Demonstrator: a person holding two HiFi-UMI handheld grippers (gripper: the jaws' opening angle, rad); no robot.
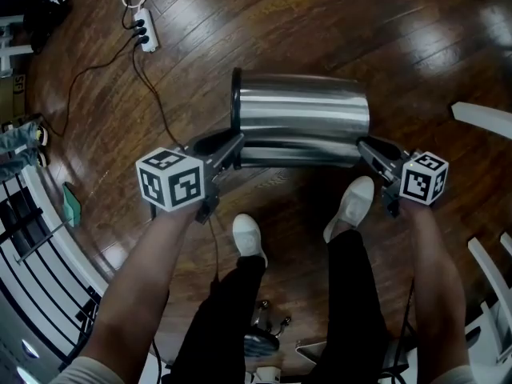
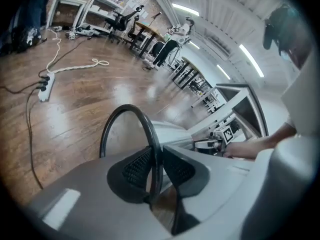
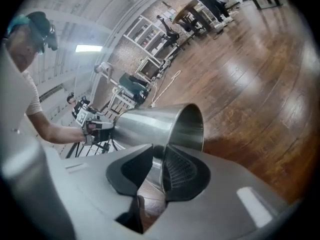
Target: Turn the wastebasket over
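Wastebasket [image 1: 300, 118]: steel, being held on its side, its length running left to right across the head view, the wider end at the left.
Left tongs [image 2: 156, 165]: being pressed together on the black ring [image 2: 146, 129] that edges the wider end; the ring is being pinched between the two ribbed pads.
Right tongs [image 3: 159, 168]: being closed on the thin metal edge of the narrower end, the wall being caught between the pads.
Place between the tongs: the wastebasket is being spanned end to end, one pair of tongs at each end.
Inside: a dark hollow is being shown at the end by the right tongs; any contents cannot be told.
Wooden floor [image 1: 384, 30]: being seen under the wastebasket; whether the two are touching cannot be told.
Shoes [image 1: 250, 238]: white, being stood on the floor near the wastebasket, on the person's side of it.
Power strip [image 1: 146, 29]: white, lying on the floor, well apart from the wastebasket.
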